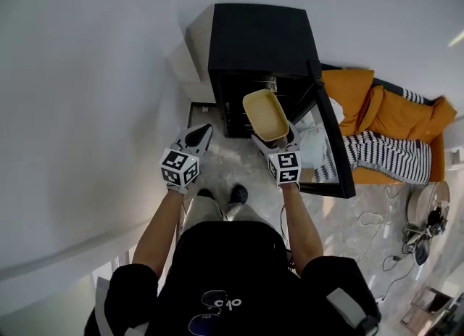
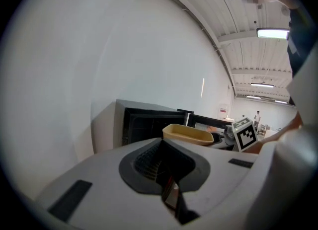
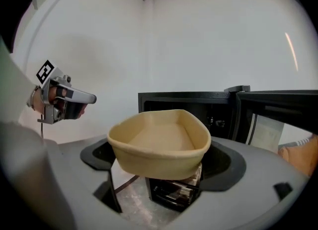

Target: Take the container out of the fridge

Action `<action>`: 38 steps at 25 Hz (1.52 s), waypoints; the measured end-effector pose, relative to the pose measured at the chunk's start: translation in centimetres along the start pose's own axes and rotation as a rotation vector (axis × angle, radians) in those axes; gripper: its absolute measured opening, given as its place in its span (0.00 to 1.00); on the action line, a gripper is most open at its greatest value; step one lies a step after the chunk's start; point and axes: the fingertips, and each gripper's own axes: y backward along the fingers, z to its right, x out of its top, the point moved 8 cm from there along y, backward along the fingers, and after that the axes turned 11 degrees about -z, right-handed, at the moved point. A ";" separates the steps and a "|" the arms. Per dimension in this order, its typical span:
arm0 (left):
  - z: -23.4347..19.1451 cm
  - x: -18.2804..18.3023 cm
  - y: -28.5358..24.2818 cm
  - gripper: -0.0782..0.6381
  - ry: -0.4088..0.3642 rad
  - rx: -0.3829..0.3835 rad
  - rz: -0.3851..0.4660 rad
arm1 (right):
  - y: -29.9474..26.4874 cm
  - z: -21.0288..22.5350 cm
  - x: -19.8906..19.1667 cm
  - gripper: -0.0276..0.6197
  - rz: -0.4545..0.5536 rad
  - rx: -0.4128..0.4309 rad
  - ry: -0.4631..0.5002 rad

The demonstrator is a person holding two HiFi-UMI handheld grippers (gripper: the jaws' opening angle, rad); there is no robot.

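Right gripper view: right gripper (image 1: 274,141) jaws closed on near end of yellow container (image 3: 159,142). Container was held level, outside fridge (image 1: 261,37), just in front of open compartment. Fridge door (image 1: 330,135) stood open at right. Left gripper (image 2: 168,184): 2 jaws together, nothing between, raised left of container, apart from it.

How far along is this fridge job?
Done: the fridge door stands open and the tan container is outside it. In hand: the right gripper holds it in the air; the left gripper is shut, empty. Left: setting it down, perhaps closing the door.
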 end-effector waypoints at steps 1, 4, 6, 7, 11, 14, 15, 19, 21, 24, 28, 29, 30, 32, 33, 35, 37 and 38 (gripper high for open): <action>-0.1 -0.1 0.6 0.12 0.003 0.009 0.005 | 0.2 -0.4 0.2 0.85 0.001 0.006 0.005; -0.2 -0.2 2.4 0.12 0.011 0.034 0.021 | 0.9 -1.5 0.8 0.85 0.002 0.024 0.018; -0.1 -0.4 3.9 0.12 0.016 0.054 0.032 | 1.4 -2.4 1.3 0.85 0.006 0.038 0.028; 0.0 -0.6 4.7 0.12 0.017 0.064 0.038 | 1.6 -2.9 1.5 0.85 0.009 0.045 0.035; 0.5 -1.6 8.1 0.12 0.025 0.106 0.059 | 2.5 -5.1 2.1 0.85 0.009 0.080 0.055; 1.0 -2.5 11.3 0.12 0.042 0.152 0.079 | 3.2 -6.9 2.4 0.85 0.005 0.110 0.077; 1.4 -2.8 12.4 0.12 0.049 0.166 0.087 | 3.7 -7.6 2.4 0.85 0.004 0.121 0.085; 3.2 -4.5 16.8 0.12 0.076 0.231 0.109 | 5.6 -10.0 2.5 0.85 0.007 0.170 0.116; 4.1 -5.4 18.9 0.12 0.107 0.274 0.122 | 6.5 -11.3 2.4 0.85 0.012 0.192 0.128; 5.7 -6.6 21.8 0.12 0.152 0.329 0.160 | 8.0 -13.2 2.2 0.85 0.018 0.222 0.145; 8.2 -8.0 24.8 0.12 0.177 0.382 0.190 | 9.9 -15.6 1.9 0.85 0.015 0.276 0.165; 8.8 -8.4 25.5 0.12 0.183 0.394 0.193 | 10.4 -16.2 1.8 0.85 0.013 0.291 0.174; 9.5 -8.8 26.2 0.12 0.188 0.406 0.195 | 10.9 -16.9 1.7 0.85 0.012 0.305 0.184; 10.8 -9.6 27.6 0.12 0.198 0.430 0.200 | 12.0 -18.3 1.4 0.85 0.010 0.335 0.204; 11.4 -10.0 28.2 0.12 0.203 0.443 0.203 | 12.5 -19.0 1.4 0.85 0.010 0.351 0.212; 12.4 -10.7 29.2 0.12 0.213 0.463 0.209 | 13.2 -20.2 1.4 0.85 0.011 0.381 0.224; 13.1 -11.5 30.1 0.12 0.218 0.480 0.211 | 13.7 -21.5 1.4 0.85 0.011 0.408 0.234; 13.5 -11.8 30.6 0.12 0.219 0.488 0.213 | 13.9 -22.2 1.3 0.85 0.011 0.420 0.242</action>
